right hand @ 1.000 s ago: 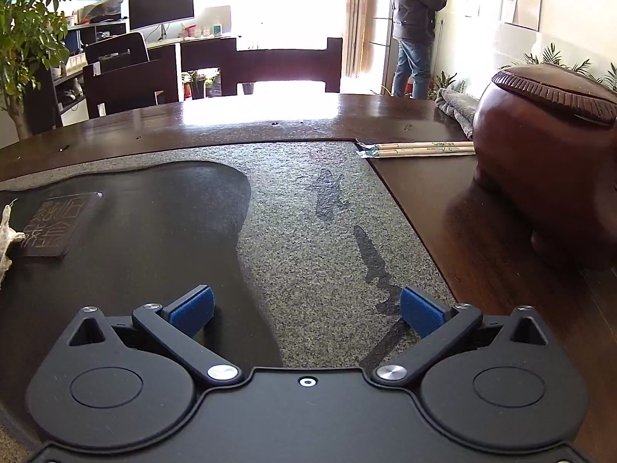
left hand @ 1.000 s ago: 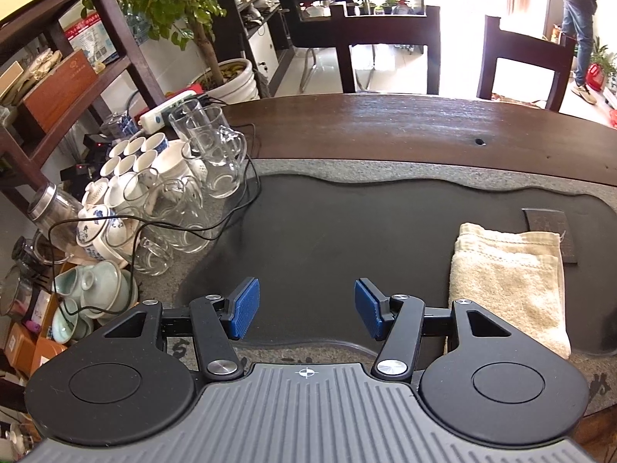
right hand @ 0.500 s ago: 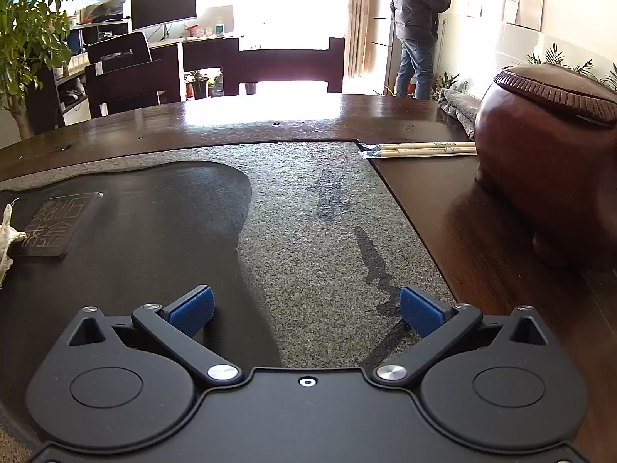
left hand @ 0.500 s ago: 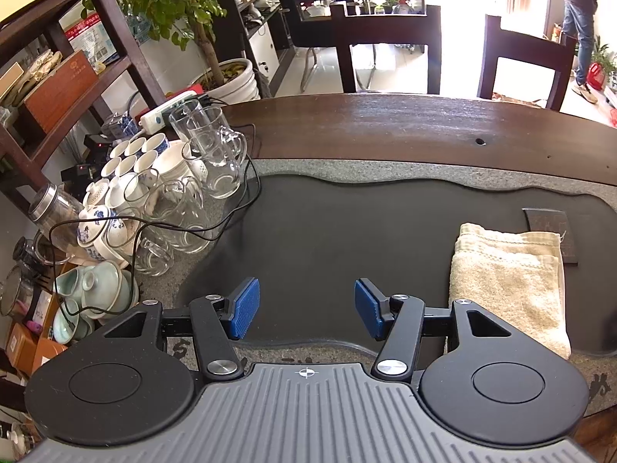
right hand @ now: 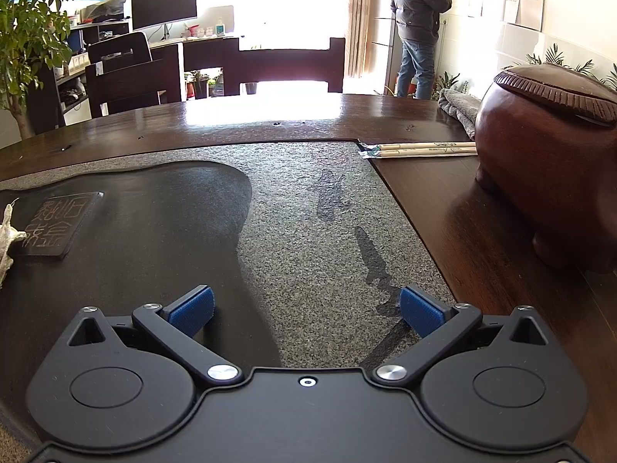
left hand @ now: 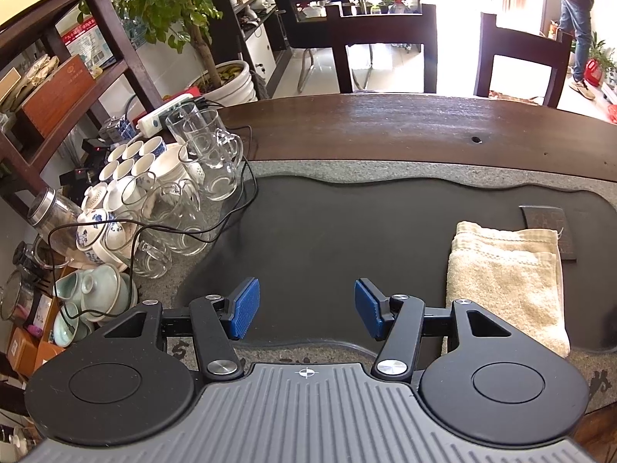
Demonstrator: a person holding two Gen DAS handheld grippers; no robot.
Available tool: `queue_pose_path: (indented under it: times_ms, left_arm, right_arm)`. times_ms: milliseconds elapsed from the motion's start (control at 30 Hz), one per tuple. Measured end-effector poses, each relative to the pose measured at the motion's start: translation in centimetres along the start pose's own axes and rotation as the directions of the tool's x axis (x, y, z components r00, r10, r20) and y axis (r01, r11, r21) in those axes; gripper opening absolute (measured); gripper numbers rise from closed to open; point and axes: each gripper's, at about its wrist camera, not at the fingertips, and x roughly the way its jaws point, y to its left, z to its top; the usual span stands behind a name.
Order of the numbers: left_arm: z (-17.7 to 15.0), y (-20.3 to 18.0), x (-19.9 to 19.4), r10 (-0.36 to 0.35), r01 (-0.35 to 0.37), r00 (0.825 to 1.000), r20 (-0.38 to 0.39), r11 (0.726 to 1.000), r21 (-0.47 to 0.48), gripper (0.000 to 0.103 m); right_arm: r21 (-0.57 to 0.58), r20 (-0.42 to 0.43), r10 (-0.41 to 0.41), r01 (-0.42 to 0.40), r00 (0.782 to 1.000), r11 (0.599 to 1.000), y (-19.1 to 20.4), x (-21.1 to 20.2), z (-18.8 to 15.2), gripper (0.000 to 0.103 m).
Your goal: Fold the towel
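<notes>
A dark wooden table (left hand: 405, 127) is bearing a grey stone tea tray (left hand: 347, 166) whose dark, smooth basin (left hand: 327, 239) is taking up most of its middle. At the right end of the wood, a large brown lidded jar (right hand: 547, 162) is standing, with a pair of wrapped chopsticks (right hand: 420, 149) lying just beside it at the tray's edge. At the left end, a cluster of glass cups (left hand: 208, 166) and white teacups (left hand: 131, 162) is crowding the corner, with a black cable (left hand: 246, 193) looping among them.

The towel (left hand: 505, 281), beige and already folded into a rectangle, is lying flat in the right part of the basin, its far edge overlapping a dark engraved tile (left hand: 547, 223). In the right wrist view only its corner (right hand: 7, 239) is showing at the left border.

The left gripper (left hand: 306, 308) is hovering over the basin, just left of the towel, with jaws standing about half apart and gripping nothing. The right gripper (right hand: 306, 312) is hovering where basin meets rough stone, with jaws spread wide and likewise empty.
</notes>
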Motion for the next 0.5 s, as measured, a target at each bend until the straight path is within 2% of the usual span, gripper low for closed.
queue_pose_path:
  times_ms: [500]
  left_arm:
    - [0.00,-0.05,-0.15,-0.004,0.004,1.000,0.004,1.000,0.003,0.056]
  right_arm:
    - [0.001,0.000,0.000,0.000,1.000,1.000,-0.01,0.00,-0.03,0.103]
